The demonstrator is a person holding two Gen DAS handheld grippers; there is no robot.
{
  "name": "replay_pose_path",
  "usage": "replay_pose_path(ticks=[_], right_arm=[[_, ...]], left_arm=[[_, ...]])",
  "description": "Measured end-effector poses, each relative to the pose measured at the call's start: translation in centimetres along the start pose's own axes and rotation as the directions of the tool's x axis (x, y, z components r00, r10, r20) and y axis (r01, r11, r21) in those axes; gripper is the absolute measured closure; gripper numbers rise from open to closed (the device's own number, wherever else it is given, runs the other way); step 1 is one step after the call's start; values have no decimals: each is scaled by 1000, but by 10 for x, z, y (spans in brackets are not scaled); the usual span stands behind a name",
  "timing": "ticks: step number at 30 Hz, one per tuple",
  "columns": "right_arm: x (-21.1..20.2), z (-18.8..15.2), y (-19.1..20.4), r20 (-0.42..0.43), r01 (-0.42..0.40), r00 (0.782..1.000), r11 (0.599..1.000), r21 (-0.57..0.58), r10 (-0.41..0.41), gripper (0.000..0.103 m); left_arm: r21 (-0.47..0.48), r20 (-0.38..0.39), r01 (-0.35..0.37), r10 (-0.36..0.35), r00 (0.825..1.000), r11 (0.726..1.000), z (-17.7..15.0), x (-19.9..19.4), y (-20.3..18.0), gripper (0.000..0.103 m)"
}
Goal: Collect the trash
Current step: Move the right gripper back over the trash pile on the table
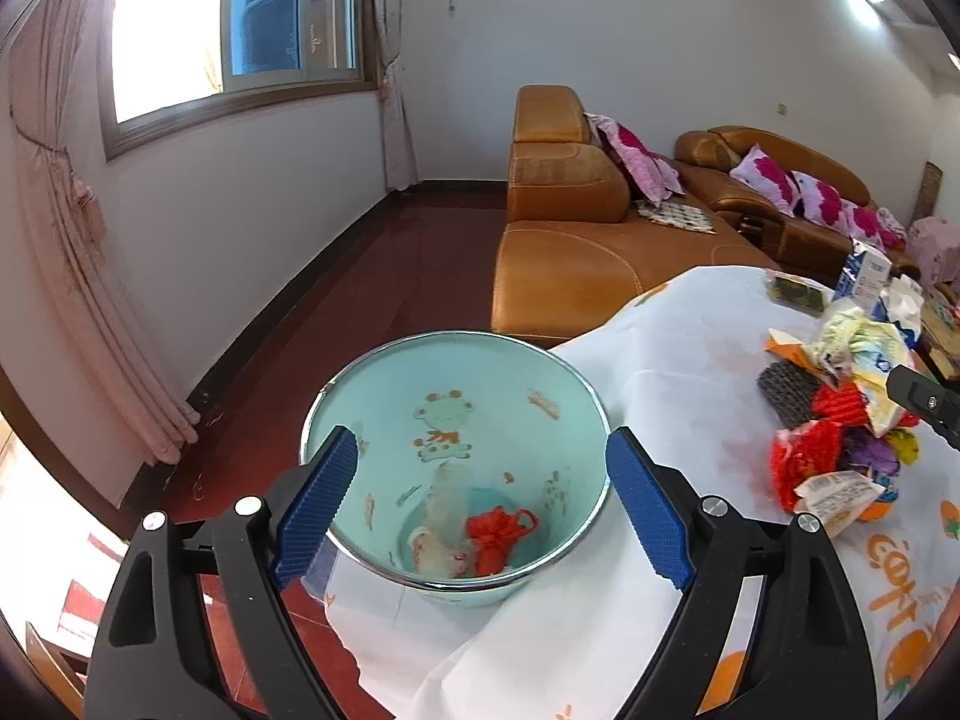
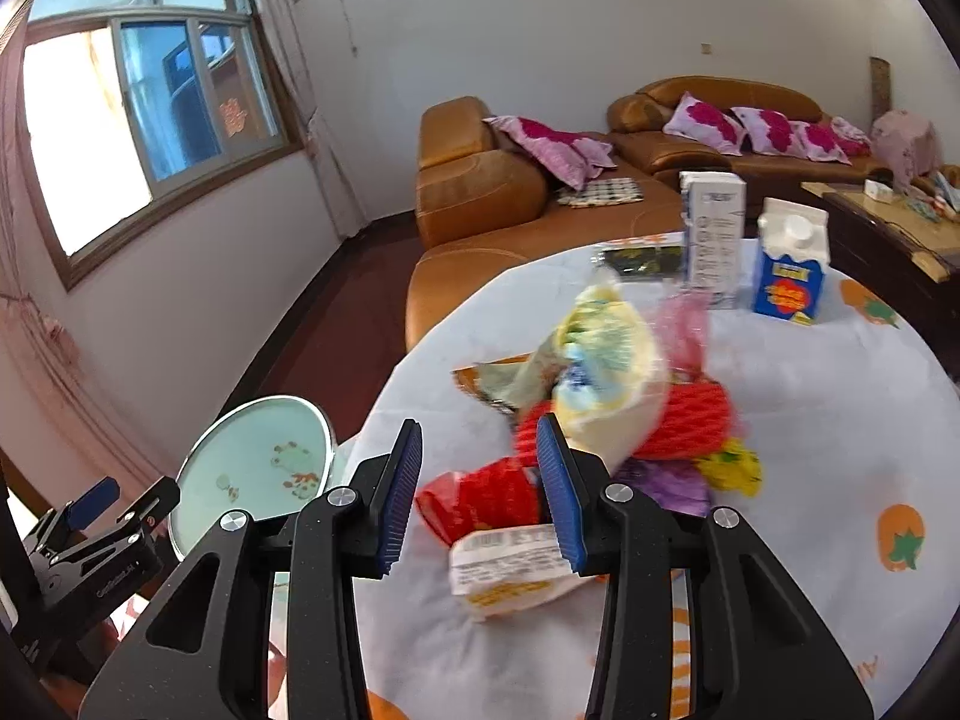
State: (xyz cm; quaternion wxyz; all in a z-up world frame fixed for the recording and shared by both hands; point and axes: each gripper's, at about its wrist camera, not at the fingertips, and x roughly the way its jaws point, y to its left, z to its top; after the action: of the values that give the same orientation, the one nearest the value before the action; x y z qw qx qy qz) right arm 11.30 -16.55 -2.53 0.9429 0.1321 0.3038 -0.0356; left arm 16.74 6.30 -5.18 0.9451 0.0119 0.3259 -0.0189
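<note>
A mint-green trash bin (image 1: 456,420) with a cartoon print stands on the floor at the table's edge; red and white scraps (image 1: 498,540) lie at its bottom. My left gripper (image 1: 480,504) is open, its blue pads to either side of the bin's near rim. A pile of wrappers (image 2: 606,420) lies on the white tablecloth (image 2: 810,396): red, yellow, purple and white pieces. My right gripper (image 2: 480,492) is open just in front of the pile, around a red wrapper (image 2: 480,498) and above a white barcode packet (image 2: 510,564). The bin also shows in the right wrist view (image 2: 252,468).
Two cartons (image 2: 714,234) (image 2: 789,270) and a dark packet (image 2: 636,258) stand at the table's far side. An orange leather sofa (image 1: 576,264) with pink cushions sits behind. A dark red floor runs to the window wall. A wooden side table (image 2: 882,228) is at right.
</note>
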Motion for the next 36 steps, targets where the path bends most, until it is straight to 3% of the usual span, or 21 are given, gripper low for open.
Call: replay_pose_path(ticks=[21,36], right_arm=[[-25,3,-69,40,96,994,989,113,-101,63],[-22,10,-96,45,117,991,983,144,-125,59]], left_arm=[[85,20,129,-131,991,988,5,-20,-67,19],[119,24,157,-161,987,980,15,-18,-92,19]])
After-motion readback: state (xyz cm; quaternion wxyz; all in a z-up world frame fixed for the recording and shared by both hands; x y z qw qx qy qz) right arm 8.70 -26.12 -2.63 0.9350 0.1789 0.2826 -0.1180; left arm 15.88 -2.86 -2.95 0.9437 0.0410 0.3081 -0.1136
